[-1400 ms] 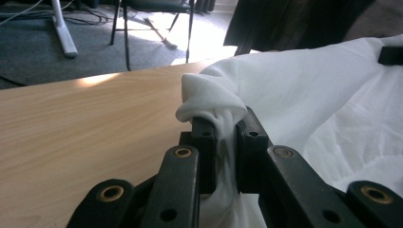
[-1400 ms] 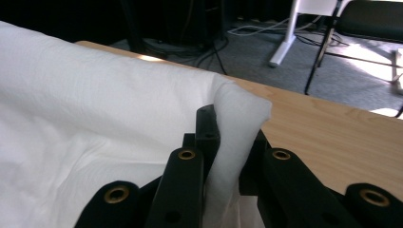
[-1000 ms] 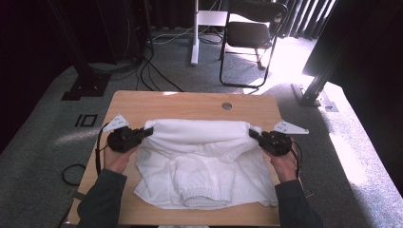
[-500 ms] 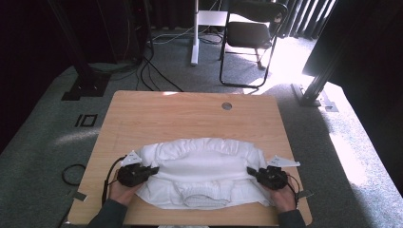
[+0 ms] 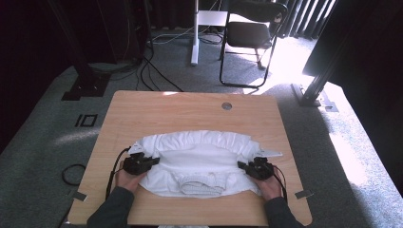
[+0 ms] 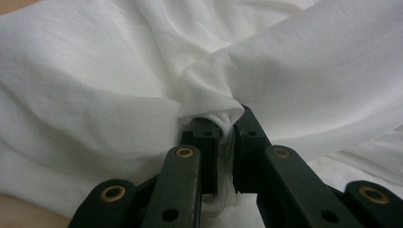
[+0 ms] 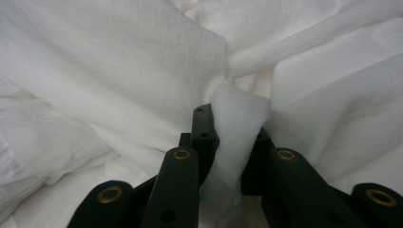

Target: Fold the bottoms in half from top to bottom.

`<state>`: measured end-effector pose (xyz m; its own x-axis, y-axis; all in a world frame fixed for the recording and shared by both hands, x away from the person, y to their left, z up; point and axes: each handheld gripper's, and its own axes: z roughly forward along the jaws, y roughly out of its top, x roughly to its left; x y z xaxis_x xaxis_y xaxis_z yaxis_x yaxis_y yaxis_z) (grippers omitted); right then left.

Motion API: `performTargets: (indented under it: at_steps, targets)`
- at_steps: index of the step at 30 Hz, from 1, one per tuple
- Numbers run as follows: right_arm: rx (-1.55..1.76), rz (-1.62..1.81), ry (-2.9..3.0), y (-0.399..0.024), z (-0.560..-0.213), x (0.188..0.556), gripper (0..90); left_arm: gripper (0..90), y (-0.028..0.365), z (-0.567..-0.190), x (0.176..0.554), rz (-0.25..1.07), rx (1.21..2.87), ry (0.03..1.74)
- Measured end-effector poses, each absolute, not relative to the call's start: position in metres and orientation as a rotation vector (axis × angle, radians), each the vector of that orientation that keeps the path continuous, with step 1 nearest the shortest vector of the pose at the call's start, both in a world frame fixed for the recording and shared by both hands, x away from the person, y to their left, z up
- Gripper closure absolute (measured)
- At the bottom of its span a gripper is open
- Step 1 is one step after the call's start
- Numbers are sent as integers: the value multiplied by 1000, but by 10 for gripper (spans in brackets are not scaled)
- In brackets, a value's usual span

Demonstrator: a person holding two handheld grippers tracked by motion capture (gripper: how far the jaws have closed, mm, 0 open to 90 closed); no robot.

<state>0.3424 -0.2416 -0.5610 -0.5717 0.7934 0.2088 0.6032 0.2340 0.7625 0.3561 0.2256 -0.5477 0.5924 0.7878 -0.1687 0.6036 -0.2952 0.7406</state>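
Observation:
A white garment (image 5: 199,159) lies bunched on the wooden table (image 5: 190,111), its ribbed collar (image 5: 199,184) toward the near edge. My left gripper (image 5: 151,161) is at the garment's left side, shut on a pinch of its cloth (image 6: 209,102). In the left gripper view the gripper (image 6: 225,128) has white fabric squeezed between its black jaws. My right gripper (image 5: 243,166) holds the garment's right side the same way. A thick fold of cloth (image 7: 237,123) fills the gap between the right gripper's (image 7: 233,135) jaws. Both hands rest low, near the tabletop.
A round grommet hole (image 5: 226,106) sits near the table's far edge. Beyond the table stand a black chair (image 5: 252,38) and a white pole (image 5: 194,33), with cables on the carpet. Dark stands flank the table on both sides.
Both grippers have come down and toward the near edge, carrying the garment with them. The cloth, earlier stretched and lifted farther back, now lies folded lower on the table.

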Motion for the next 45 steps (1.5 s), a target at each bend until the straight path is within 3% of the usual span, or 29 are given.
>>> performTargets:
  at_steps: [10, 16, 21, 27, 33, 39, 45]
  targets:
    - [1409, 1240, 2209, -225, -561, 394, 801, 838, 221, -548, 410, 363, 1967, 1203]
    - [1420, 1220, 2201, -221, -559, 405, 803, 841, 216, -545, 424, 391, 1964, 1245]
    - [1397, 1202, 2172, -220, -541, 411, 827, 857, 215, -520, 428, 419, 1939, 1241]
    - [1297, 1270, 2068, -230, -488, 415, 835, 862, 224, -463, 435, 446, 1797, 1178]
    - [1234, 1331, 2006, -242, -445, 421, 839, 864, 229, -415, 433, 467, 1695, 1102]
    - [1115, 1312, 1943, -246, -411, 409, 841, 864, 227, -394, 416, 481, 1643, 1013]
    - [1087, 1402, 1926, -257, -419, 379, 834, 861, 233, -405, 390, 439, 1648, 955]
